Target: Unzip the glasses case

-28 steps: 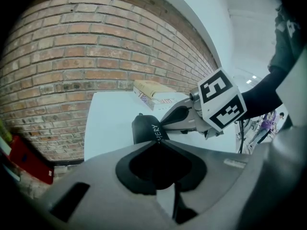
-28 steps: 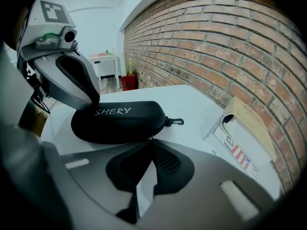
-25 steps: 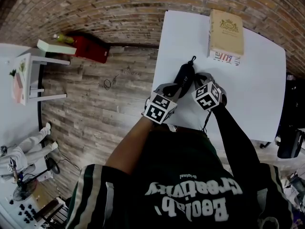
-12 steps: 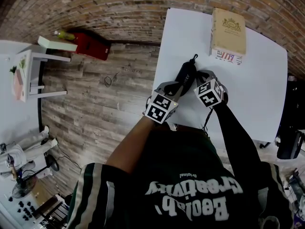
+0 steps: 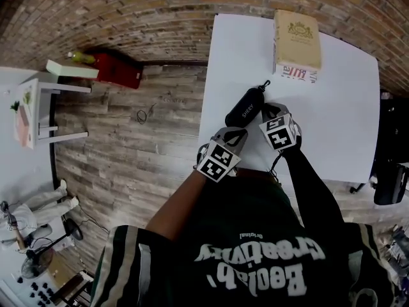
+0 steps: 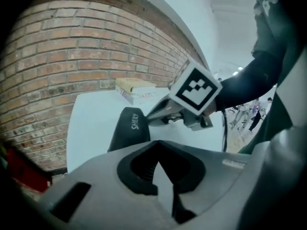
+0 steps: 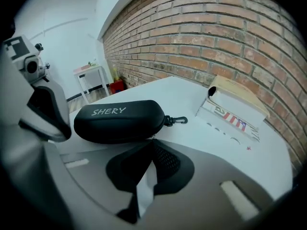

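glasses case (image 5: 245, 107): black, white lettering | table (image 5: 339, 107): white | book (image 5: 297, 32): tan | wall (image 5: 128, 11): red brick

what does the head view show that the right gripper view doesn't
Only the head view: the person's dark shirt and the marker cube on top of the right gripper.

Only the right gripper view: that gripper's jaws, shut with nothing between them, their tips close to the near side of the glasses case.

Both: the black case lying closed with its clip at one end, the book beyond it, the white table and the brick wall.
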Action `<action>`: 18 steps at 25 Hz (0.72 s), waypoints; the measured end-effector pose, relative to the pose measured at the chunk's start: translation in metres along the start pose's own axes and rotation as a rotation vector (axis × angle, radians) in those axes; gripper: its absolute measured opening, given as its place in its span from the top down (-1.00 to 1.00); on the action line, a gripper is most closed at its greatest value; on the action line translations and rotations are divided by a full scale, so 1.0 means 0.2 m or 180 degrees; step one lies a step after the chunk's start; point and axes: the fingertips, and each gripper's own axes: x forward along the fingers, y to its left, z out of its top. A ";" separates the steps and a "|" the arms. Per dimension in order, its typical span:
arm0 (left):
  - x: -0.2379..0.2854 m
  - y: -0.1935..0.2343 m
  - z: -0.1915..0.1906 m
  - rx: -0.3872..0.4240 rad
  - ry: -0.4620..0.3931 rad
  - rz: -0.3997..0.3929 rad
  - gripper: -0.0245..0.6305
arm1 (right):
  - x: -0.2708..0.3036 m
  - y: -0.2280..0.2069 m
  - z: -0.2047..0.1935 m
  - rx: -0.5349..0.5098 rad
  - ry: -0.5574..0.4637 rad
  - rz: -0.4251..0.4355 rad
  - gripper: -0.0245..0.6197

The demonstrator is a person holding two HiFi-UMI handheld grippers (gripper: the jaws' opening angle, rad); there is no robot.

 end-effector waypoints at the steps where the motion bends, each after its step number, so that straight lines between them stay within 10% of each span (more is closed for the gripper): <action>1: 0.00 0.04 -0.02 -0.0027 0.0013 0.0118 0.90 | -0.01 0.01 -0.01 -0.0007 -0.0001 0.0001 0.88; 12: -0.10 0.42 -0.02 -0.0367 -0.0128 0.0850 0.90 | -0.10 0.31 -0.07 -0.0203 0.0031 0.0263 0.89; 18: -0.11 0.42 0.02 -0.0375 -0.0166 0.0724 0.90 | -0.09 0.36 -0.06 -0.0298 0.0090 0.0287 0.89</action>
